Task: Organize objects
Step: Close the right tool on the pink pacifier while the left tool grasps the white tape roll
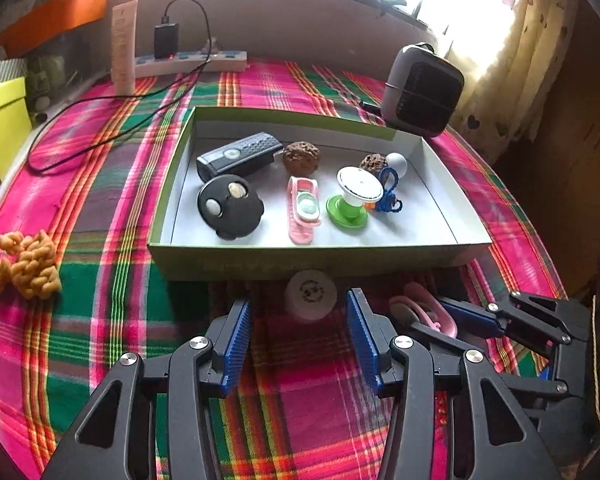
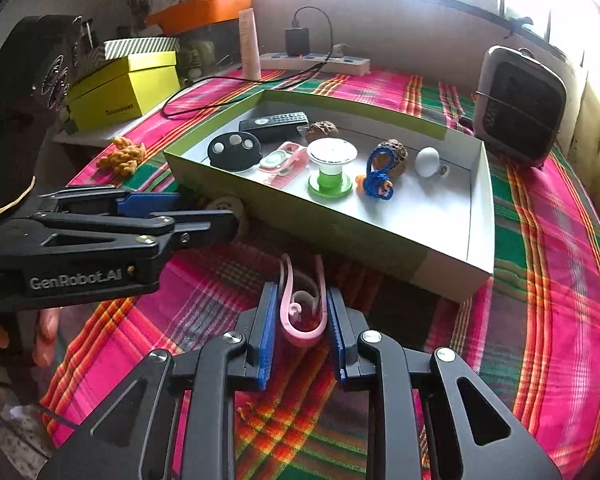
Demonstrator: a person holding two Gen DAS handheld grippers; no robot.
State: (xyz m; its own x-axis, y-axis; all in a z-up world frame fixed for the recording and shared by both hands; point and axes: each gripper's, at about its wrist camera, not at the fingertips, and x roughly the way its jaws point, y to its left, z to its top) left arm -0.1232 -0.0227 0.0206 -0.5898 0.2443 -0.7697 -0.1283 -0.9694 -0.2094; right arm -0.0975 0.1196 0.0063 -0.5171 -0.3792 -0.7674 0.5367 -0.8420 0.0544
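Right claw [image 2: 302, 320]: clamping on the pink clip [image 2: 300, 312], blue pads pressing both its sides; clip sitting just above the plaid cloth [image 2: 540, 300], in front of the tray's near wall.
Left claw [image 1: 300, 328]: jaws standing apart, gripping nothing; the white disc [image 1: 311, 295] is lying on the cloth just ahead of the gap, touching neither pad.
White disc: resting against the near outer wall of the tray [image 1: 300, 258].
Tray: sitting on the table, holding a black remote [image 1: 238, 156], a round black piece [image 1: 230, 206], a second pink clip [image 1: 302, 210], a green spool [image 1: 352, 198], a blue cord [image 1: 390, 192], two brown nuts [image 1: 301, 156] and a white knob [image 1: 397, 162], all lying apart or nearly so.
Yellow braid [image 1: 26, 266]: lying on the cloth, well left of the tray.
Background: heater [image 1: 422, 90] standing beyond the tray's far right corner; power strip [image 1: 192, 62] and tube [image 1: 124, 46] standing at the far edge.
Person: fingers [image 2: 46, 334] showing under the left claw's handle in the right wrist view.
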